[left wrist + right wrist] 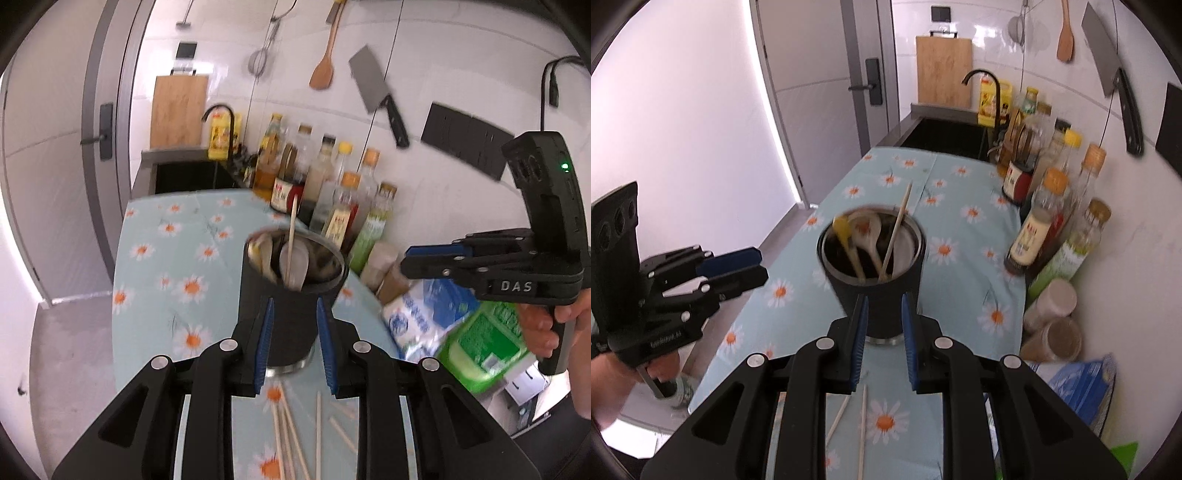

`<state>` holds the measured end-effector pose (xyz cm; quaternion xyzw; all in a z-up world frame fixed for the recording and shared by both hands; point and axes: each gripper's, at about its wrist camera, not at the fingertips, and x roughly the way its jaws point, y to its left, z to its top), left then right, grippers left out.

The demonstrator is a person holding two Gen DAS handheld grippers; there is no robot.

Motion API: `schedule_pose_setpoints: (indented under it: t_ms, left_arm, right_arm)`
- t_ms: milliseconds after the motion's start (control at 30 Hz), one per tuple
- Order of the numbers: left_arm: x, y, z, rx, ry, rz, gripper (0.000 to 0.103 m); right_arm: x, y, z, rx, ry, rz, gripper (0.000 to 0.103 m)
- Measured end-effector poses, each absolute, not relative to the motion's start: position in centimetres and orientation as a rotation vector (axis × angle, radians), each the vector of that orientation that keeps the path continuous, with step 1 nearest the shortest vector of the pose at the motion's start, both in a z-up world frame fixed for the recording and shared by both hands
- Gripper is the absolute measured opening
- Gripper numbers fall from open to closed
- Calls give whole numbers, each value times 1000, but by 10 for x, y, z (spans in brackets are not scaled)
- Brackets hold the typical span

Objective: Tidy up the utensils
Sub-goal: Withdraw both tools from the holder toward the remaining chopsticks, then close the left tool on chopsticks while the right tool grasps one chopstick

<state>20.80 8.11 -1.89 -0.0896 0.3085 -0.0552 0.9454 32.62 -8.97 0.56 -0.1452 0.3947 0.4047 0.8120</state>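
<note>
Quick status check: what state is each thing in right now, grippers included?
Utensil cup: upright, holding spoons and one chopstick.
Loose chopsticks: lying on the tablecloth, not yet in the cup.
Left gripper: open, empty.
Right gripper: open, empty.
Cleaver: hanging on the wall.

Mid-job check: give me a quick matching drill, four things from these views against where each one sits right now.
Things:
1. loose chopsticks
2. white spoon
3. cleaver
4. cutting board

Places:
A. hanging on the tiled wall
B. leaning upright behind the sink
C. lying flat on the daisy tablecloth
D. standing in the black utensil cup

Pairs: 1-C, 2-D, 3-A, 4-B
</note>
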Motion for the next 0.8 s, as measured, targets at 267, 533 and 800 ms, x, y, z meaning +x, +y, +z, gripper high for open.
schedule_pose_setpoints:
  t_ms: [267, 533, 800]
  left_arm:
    - [193, 77, -64, -215, 828, -121, 23]
    - [177, 74, -103, -253, 970, -115, 23]
    - [169, 74, -128, -292, 1049, -112, 25]
  right_arm:
    - [308, -99, -35, -350, 942, 869, 21]
    - [300, -86, -88, -432, 1141, 885, 21]
    - [306, -75, -144, -470, 1392, 847, 26]
